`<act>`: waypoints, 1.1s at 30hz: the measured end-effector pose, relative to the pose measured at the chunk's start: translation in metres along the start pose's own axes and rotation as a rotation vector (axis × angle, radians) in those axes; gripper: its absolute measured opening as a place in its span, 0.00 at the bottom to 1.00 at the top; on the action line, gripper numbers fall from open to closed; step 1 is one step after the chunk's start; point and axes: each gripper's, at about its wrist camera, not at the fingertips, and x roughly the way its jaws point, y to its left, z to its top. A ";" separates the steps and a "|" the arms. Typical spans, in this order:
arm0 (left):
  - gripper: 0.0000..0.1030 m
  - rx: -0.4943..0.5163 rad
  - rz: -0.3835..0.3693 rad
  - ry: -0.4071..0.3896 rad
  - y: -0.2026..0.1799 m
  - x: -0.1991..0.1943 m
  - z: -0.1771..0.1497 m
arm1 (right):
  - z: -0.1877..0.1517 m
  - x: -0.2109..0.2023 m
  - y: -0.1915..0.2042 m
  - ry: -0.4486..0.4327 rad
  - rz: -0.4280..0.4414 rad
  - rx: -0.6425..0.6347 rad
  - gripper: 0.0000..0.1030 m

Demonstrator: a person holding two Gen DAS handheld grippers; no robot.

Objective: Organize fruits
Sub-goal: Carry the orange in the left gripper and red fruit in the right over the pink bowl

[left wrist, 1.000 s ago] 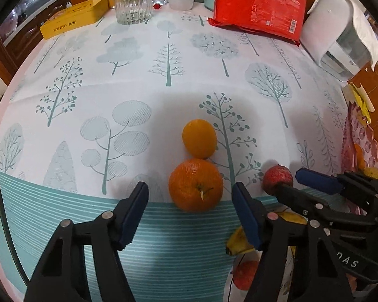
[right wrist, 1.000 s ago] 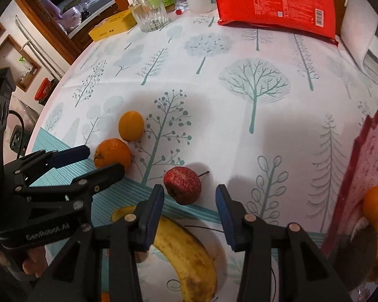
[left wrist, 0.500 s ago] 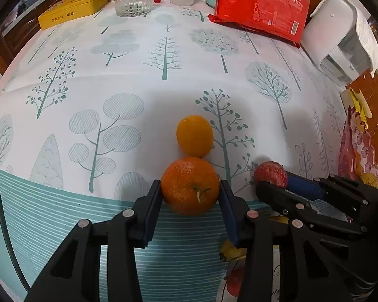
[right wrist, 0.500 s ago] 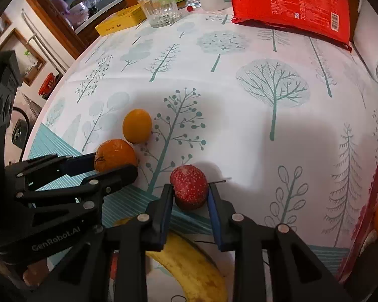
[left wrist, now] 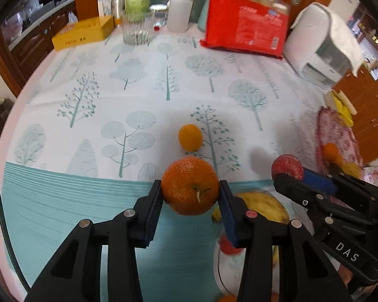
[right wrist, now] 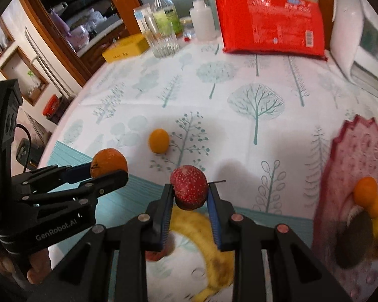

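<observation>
The left gripper (left wrist: 190, 192) is clamped on the big orange (left wrist: 190, 186), one pad on each flank, and the fruit appears to hang clear of the tabletop (left wrist: 143, 95). The right gripper (right wrist: 190, 196) pinches the speckled red fruit (right wrist: 189, 187) the same way, its thin stem poking out toward 3 o'clock. In the left wrist view the right gripper's load shows at 3 o'clock of the orange, the two well apart.

Out from there, a smaller yellow-orange citrus (left wrist: 190, 137) rests on the tree-print cloth at 12 o'clock of the held orange. A banana (right wrist: 209, 236) lies on a white plate under both grippers.

The move likely turns on the pink scalloped dish (right wrist: 360, 166), which already holds small oranges (right wrist: 366, 193). It lies at 3 o'clock of the right gripper, so the right hand is the nearer; the left would have to reach across it.
</observation>
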 end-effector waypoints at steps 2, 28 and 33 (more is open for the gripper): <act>0.41 0.019 -0.002 -0.017 -0.003 -0.019 -0.006 | -0.006 -0.021 0.008 -0.034 0.002 0.007 0.26; 0.41 0.342 -0.190 -0.176 -0.130 -0.173 -0.077 | -0.125 -0.228 0.006 -0.357 -0.188 0.212 0.26; 0.41 0.320 -0.142 -0.198 -0.177 -0.169 -0.065 | -0.121 -0.247 -0.042 -0.390 -0.170 0.216 0.26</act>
